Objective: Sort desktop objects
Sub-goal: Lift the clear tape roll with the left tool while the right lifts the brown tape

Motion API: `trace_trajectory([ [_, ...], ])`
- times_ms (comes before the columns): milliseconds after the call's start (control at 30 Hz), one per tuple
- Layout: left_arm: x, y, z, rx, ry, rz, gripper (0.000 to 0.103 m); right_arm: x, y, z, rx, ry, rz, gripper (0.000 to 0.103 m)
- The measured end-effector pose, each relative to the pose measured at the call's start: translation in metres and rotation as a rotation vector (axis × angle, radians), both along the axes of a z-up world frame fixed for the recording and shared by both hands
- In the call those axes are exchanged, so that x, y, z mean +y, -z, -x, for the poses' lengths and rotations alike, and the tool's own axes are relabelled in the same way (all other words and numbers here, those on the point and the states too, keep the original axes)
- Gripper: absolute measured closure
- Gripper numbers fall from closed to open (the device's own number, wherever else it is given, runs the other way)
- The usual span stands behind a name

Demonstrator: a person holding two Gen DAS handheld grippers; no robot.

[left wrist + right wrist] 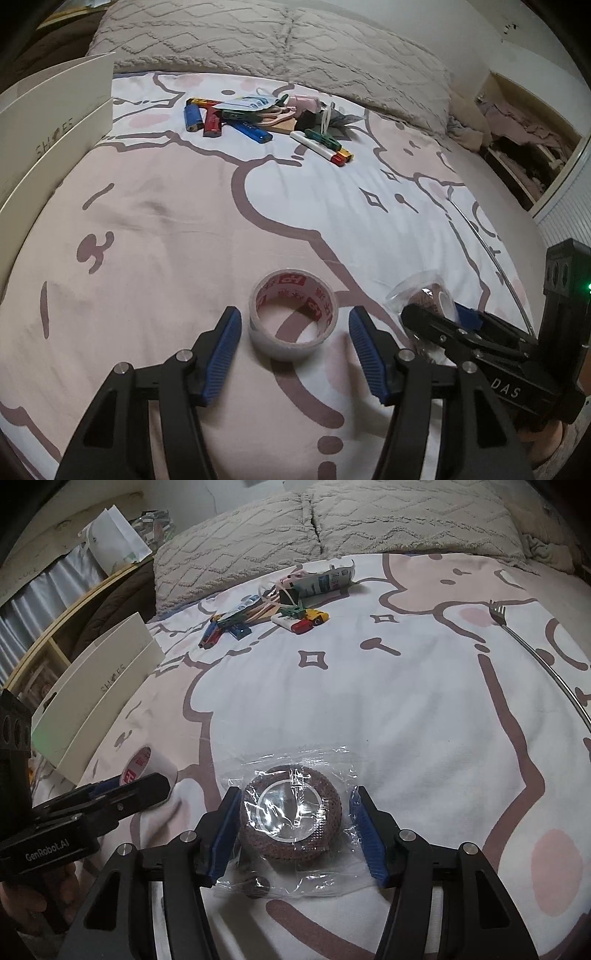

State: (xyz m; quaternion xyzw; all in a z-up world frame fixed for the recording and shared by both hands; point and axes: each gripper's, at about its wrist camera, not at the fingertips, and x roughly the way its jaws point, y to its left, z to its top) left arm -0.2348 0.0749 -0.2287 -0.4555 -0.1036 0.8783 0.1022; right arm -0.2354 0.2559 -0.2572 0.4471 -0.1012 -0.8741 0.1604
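We've got both grippers low over the bedsheet [155, 229], each straddling a roll. Left gripper [295, 352] has its jaws spread wide, the clear tape roll [293, 317] with red print lying flat between the blue pads, a gap on both sides, nothing clamped. Right gripper [297, 834] is also spread, around the brown roll [291, 814] sealed in a clear plastic bag [332, 871]; its left pad [223, 834] sits right at the roll's side, and we can't tell if it touches; the right pad rests on the bag's loose film with a gap to the roll. The brown roll sits just right of the tape roll, and each gripper shows at the edge of the other's view.

Left of the tape roll and further back, a cream shoe box [99, 709] stands open at the sheet's edge. Right of the tape roll, a thin metal back scratcher [532, 653] runs away across the sheet, claw end far.

Well beyond the tape roll, a pile of small items [266, 118]: blue and red lighters [212, 122], a white marker with a red cap [317, 147], green clips, pink cable, a printed packet [325, 579]. Behind the pile, a grey textured pillow [258, 40] lies across the head of the bed
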Motion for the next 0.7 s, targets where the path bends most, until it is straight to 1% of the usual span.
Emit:
trace_trajectory([
  [133,0.001,0.001,-0.002,0.006,-0.008,0.014,0.046,0.0,0.0,0.0,0.0,0.0,0.002,0.043],
  [167,0.0,0.001,-0.002,0.007,-0.012,0.018,0.049,0.001,0.0,0.0,0.0,-0.002,0.007,0.041],
  [200,0.0,0.001,-0.002,0.009,-0.015,0.024,0.05,0.002,0.0,0.0,-0.003,-0.01,0.017,0.037],
  [267,-0.001,0.001,-0.003,0.01,-0.027,0.037,0.058,0.001,-0.002,0.001,-0.01,-0.03,0.027,0.031],
  [300,-0.001,0.002,-0.003,0.01,-0.034,0.041,0.059,-0.002,-0.004,0.002,-0.02,-0.039,0.006,0.031],
  [400,-0.001,0.002,-0.003,0.012,-0.034,0.047,0.059,-0.008,-0.013,-0.001,-0.013,-0.049,-0.066,0.031],
  [567,0.001,0.003,-0.004,0.023,-0.027,0.074,0.059,-0.005,-0.023,-0.002,-0.006,-0.109,-0.107,0.031],
  [700,0.005,0.003,-0.004,0.026,-0.019,0.092,0.059,-0.002,-0.026,0.001,-0.036,-0.158,-0.126,0.031],
])
